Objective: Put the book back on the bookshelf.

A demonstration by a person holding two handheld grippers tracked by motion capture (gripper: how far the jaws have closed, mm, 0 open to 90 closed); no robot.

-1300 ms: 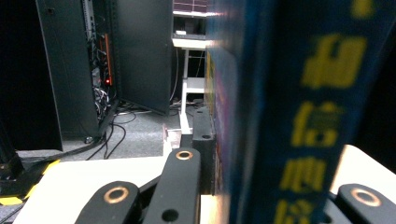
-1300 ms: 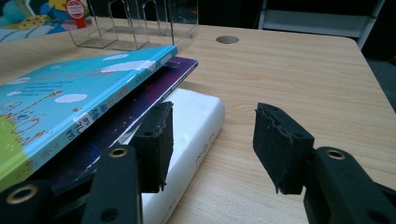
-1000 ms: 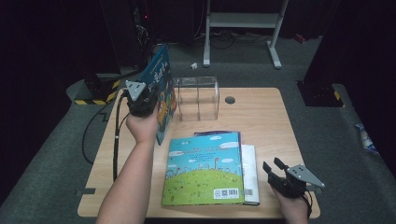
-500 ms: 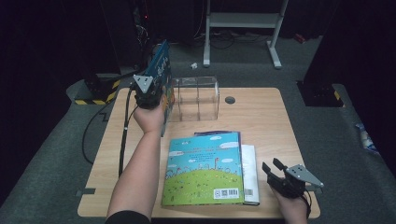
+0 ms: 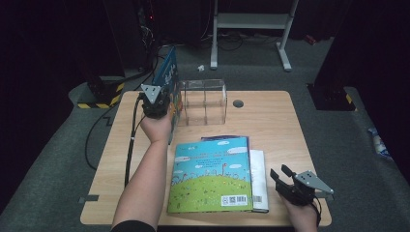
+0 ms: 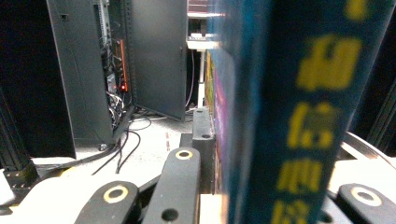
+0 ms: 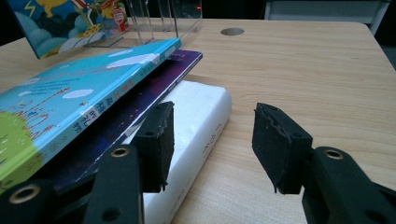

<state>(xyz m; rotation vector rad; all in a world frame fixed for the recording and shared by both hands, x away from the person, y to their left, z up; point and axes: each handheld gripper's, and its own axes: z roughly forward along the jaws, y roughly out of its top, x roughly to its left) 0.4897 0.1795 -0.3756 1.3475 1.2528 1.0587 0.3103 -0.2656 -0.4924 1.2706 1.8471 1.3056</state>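
Holding the blue book upright, my left gripper pinches it just left of the clear rack; right gripper rests spread, empty.

Blue book with yellow lettering; clear rack; sky-and-grass cover.

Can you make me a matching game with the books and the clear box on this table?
Things:
1. blue book
2. clear rack
3. picture book
4. white book

Places or states:
A. bottom of the stack
B. held upright in the left gripper
C. standing empty at the far side of the table
D. lying on top of the stack

Pairs: 1-B, 2-C, 3-D, 4-A
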